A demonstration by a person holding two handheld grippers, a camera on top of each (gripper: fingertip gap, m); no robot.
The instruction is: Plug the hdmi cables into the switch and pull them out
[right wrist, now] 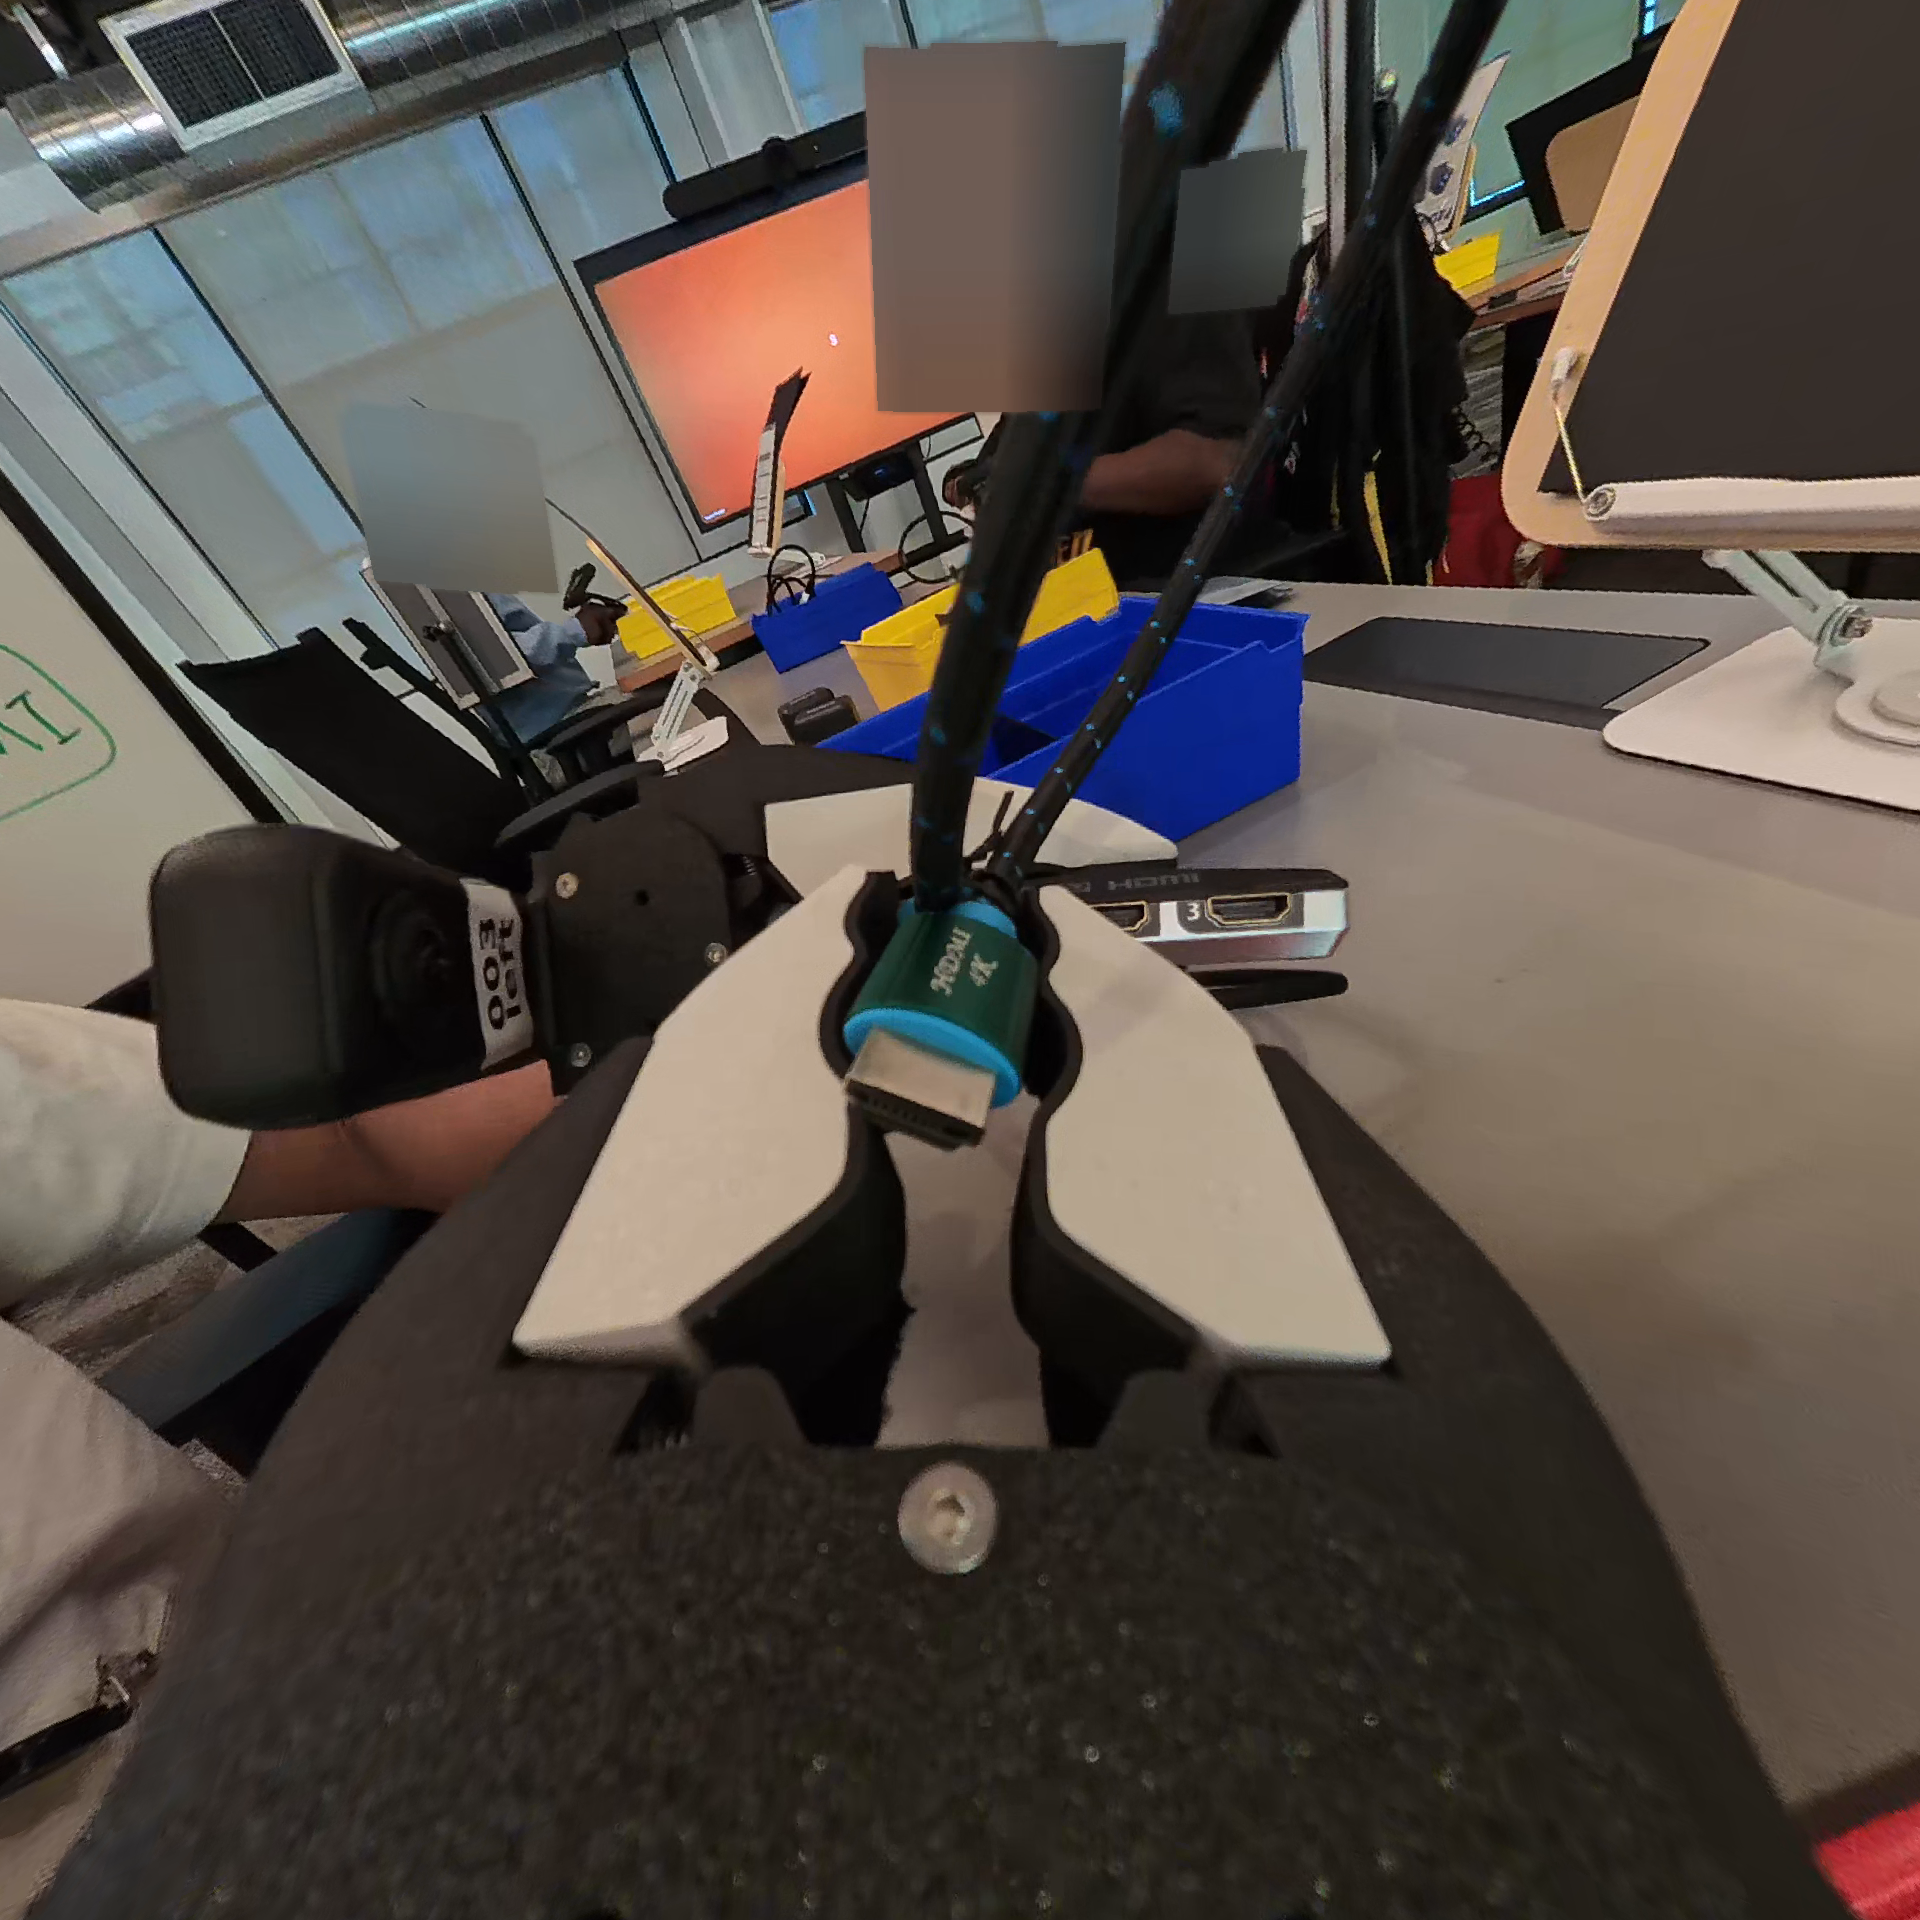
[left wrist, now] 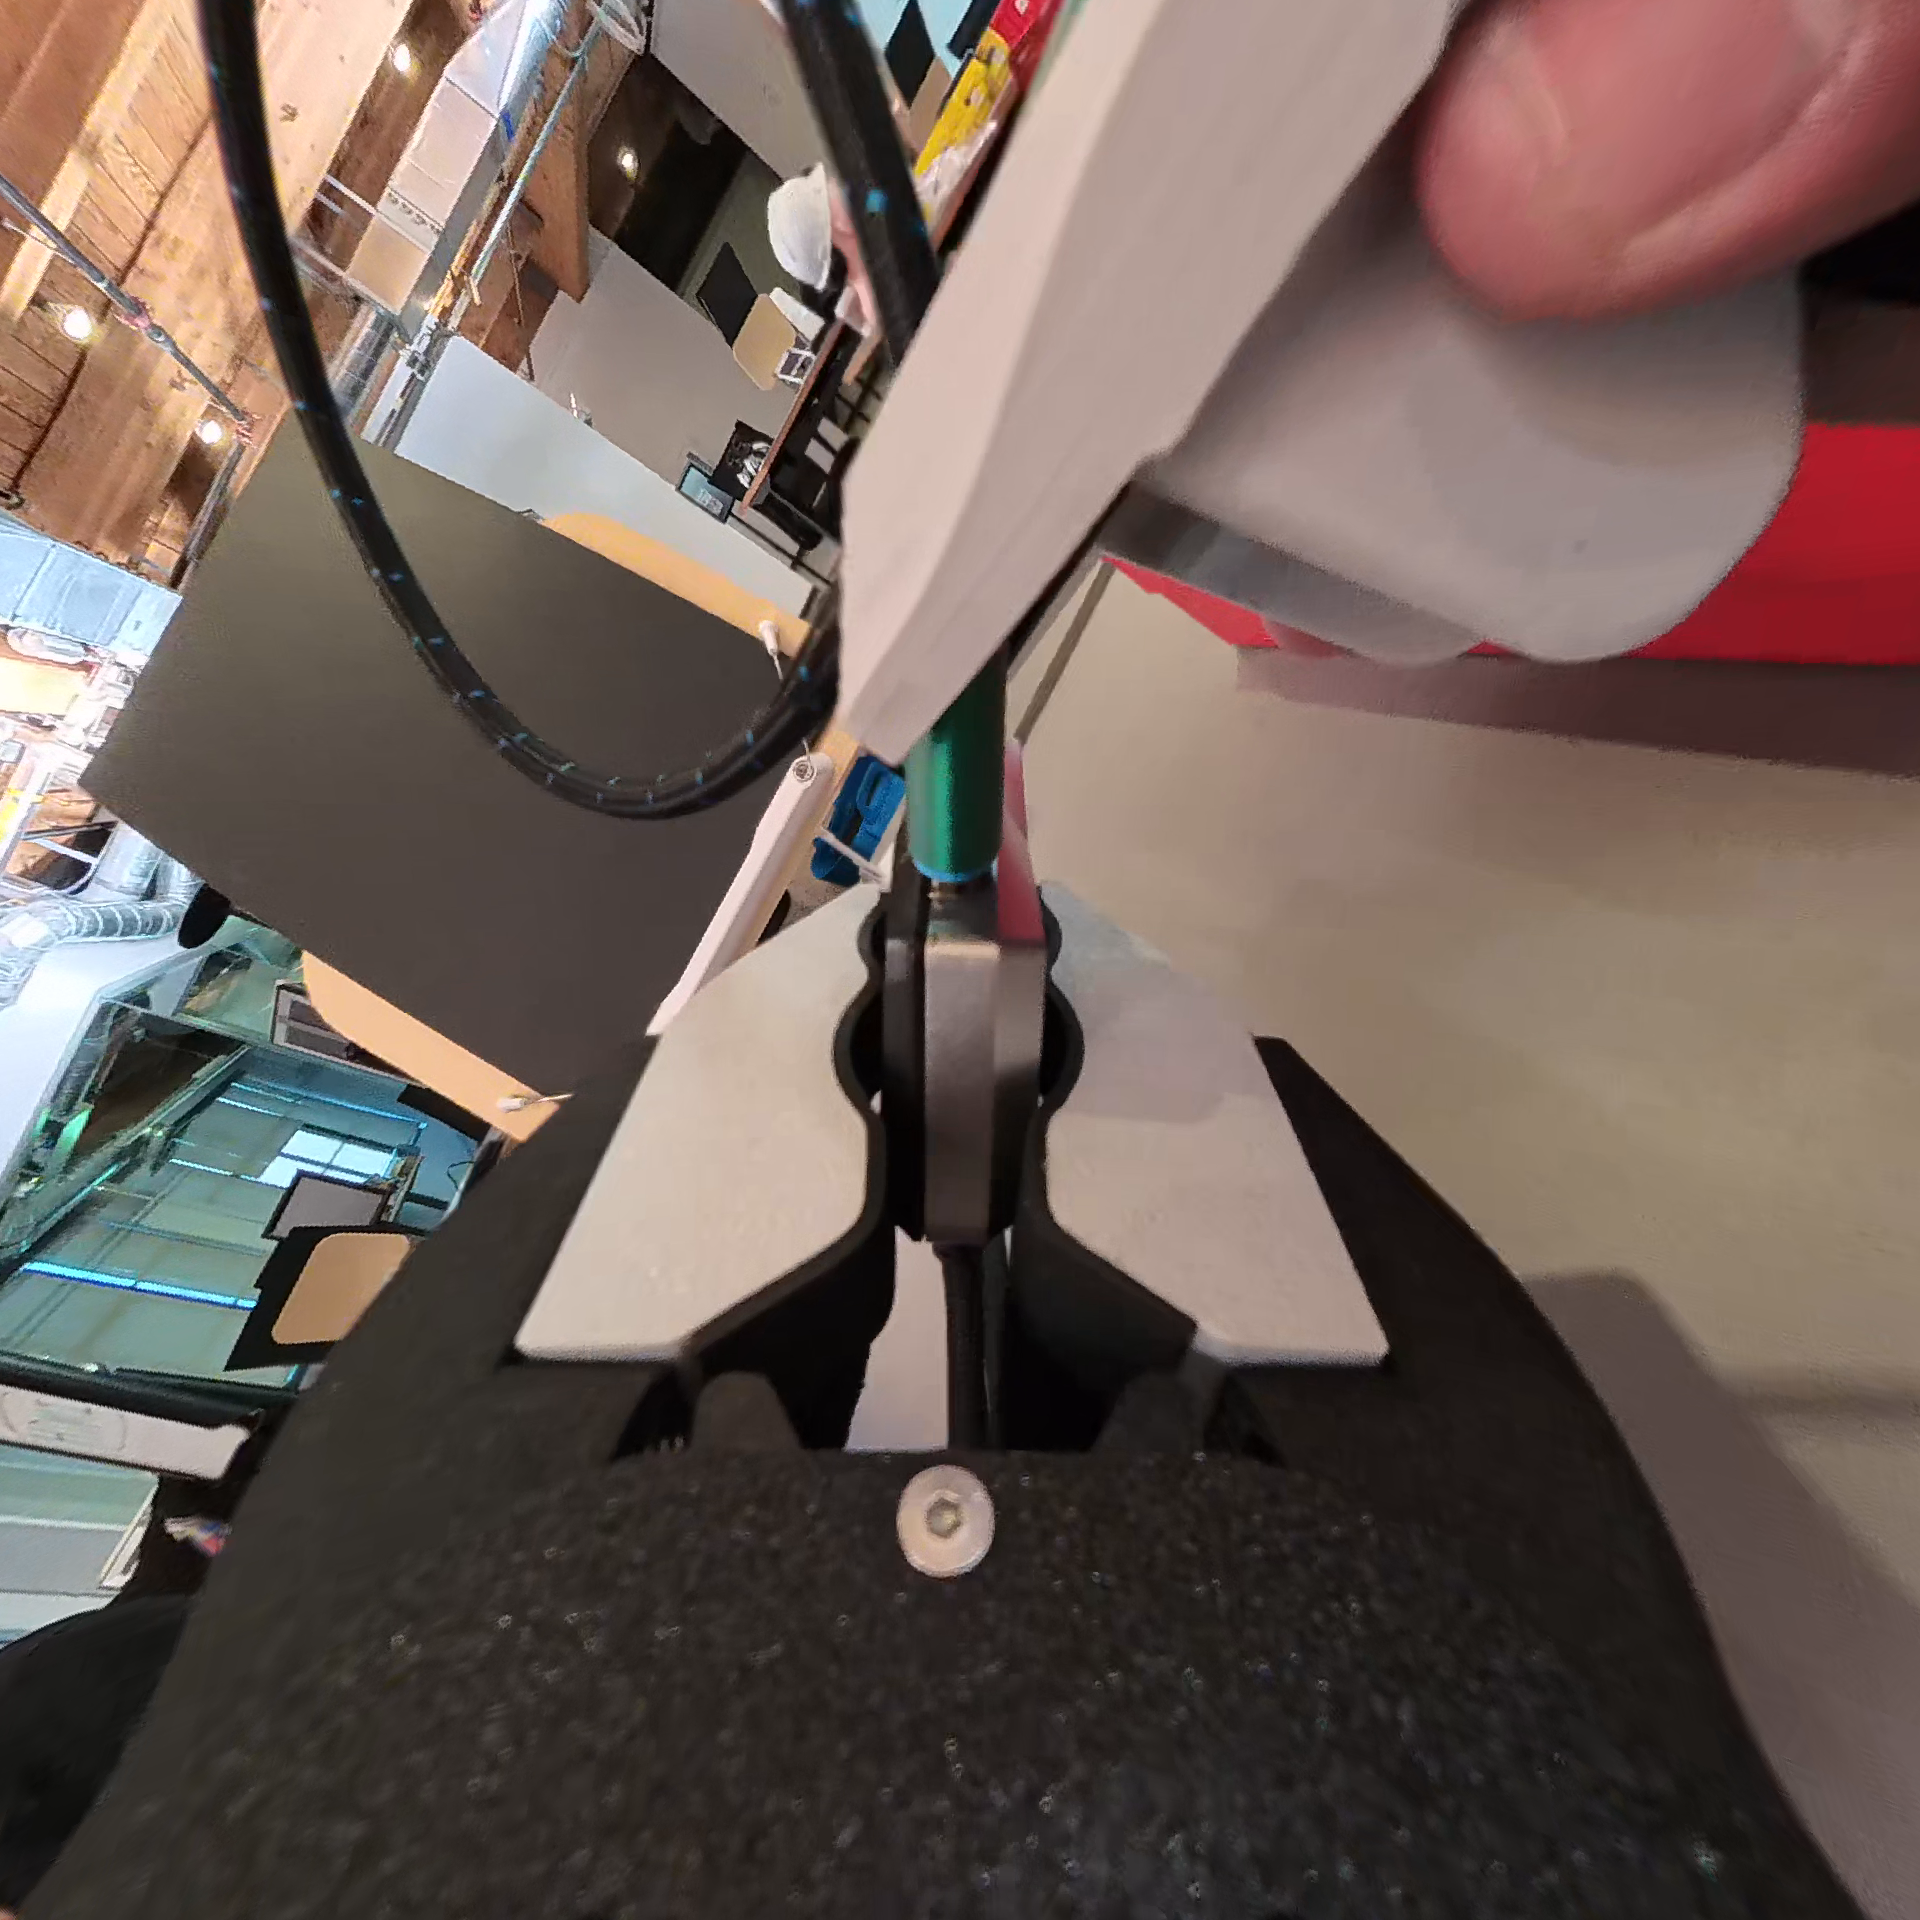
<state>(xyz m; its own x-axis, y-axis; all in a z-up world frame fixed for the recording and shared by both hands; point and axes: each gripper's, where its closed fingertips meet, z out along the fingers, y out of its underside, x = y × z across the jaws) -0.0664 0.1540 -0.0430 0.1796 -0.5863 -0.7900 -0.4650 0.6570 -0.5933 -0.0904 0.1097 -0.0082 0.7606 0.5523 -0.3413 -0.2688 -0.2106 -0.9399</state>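
**Plug out of the switch, held in the right fingers; switch edge-on in the left**

The HDMI plug [right wrist: 935, 1023] sits at the centre of the right wrist view, pinched in the notch between the right gripper [right wrist: 951, 997] fingers, which are narrowed onto it. Its shell is dark green with light blue collars at both ends, and its bare silver connector points toward the camera, clear of any port. A black braided cable with blue flecks [right wrist: 997, 582] rises from the plug toward the top of the frame; a second, thinner cable of the same weave [right wrist: 1236, 520] runs beside it up to the upper right.

Just behind the fingertips, right of centre, the switch [right wrist: 1236, 920] lies low over the grey counter [right wrist: 1558, 1039], two of its open ports facing the camera. The left gripper [right wrist: 977, 821] reaches in from the left of the frame to it.

In the left wrist view the left gripper [left wrist: 961, 1039] fingers are closed narrowly on a thin dark grey body seen edge-on, the switch [left wrist: 961, 1091]. Directly above it stands the green plug [left wrist: 951, 800], its lower end close over the switch; whether they touch cannot be told. A pale right-gripper finger [left wrist: 1039, 416] fills the upper right. The braided cable [left wrist: 343, 499] loops through the upper left.

A blue bin [right wrist: 1174, 707] sits beyond the switch, a white stand base [right wrist: 1766, 717] at the right edge; the counter between them is bare.
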